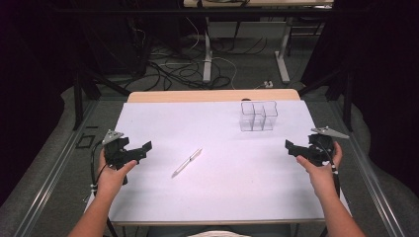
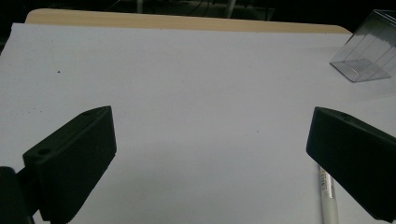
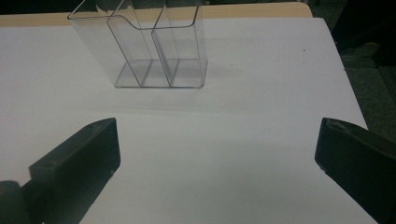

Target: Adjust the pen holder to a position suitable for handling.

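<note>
Two hands reach in from the near edge of a white-topped table (image 1: 217, 197), each gripping a black claw just above the surface. The left claw (image 1: 141, 150) sits at the left side, its jaws spread wide with nothing between them; the right claw (image 1: 294, 148) mirrors it at the right edge, jaws equally wide and empty. Between the two, nearer the left, a white pen (image 1: 187, 162) lies flat and slantwise on the table, touched by neither claw; in the left gripper view its end pokes out just beside the right-hand jaw. Farther back, right of centre, a clear plastic organizer (image 1: 258, 116) with upright dividers stands on the table, well apart from the pen and directly ahead of the right claw. Beyond the far wooden edge, tangled cables (image 1: 183, 69) and white table legs (image 1: 207, 54) crowd a grey floor.
</note>
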Demonstrator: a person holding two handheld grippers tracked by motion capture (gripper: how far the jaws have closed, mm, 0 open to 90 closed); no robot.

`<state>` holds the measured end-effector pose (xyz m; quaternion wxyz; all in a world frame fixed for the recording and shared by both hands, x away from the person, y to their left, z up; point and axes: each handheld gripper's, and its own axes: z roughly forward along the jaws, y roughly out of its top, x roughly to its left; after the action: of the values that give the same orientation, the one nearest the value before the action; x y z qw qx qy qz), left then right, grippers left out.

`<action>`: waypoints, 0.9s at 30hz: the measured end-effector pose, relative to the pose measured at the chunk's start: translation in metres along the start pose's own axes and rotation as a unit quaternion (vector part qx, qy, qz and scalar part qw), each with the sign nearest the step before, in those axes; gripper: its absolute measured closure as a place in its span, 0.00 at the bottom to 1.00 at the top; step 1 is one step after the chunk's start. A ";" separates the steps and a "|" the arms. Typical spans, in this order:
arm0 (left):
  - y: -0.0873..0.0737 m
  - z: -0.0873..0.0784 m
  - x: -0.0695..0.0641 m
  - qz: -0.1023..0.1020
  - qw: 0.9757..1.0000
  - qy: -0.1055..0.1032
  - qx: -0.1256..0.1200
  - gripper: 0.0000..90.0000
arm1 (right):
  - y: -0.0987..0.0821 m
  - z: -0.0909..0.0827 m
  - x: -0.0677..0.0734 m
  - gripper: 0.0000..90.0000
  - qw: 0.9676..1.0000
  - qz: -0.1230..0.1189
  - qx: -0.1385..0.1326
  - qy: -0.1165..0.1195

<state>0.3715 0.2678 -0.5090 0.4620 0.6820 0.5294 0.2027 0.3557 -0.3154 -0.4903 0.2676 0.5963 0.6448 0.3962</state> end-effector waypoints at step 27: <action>-0.001 -0.002 -0.002 0.014 1.000 0.011 -0.003 0.00 | 0.041 0.020 0.014 0.50 0.998 -0.041 -0.009 0.037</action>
<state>0.3685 0.2669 -0.5088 0.4552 0.6860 0.5241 0.2180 0.3925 -0.2986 -0.4651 0.2649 0.5519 0.6746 0.4125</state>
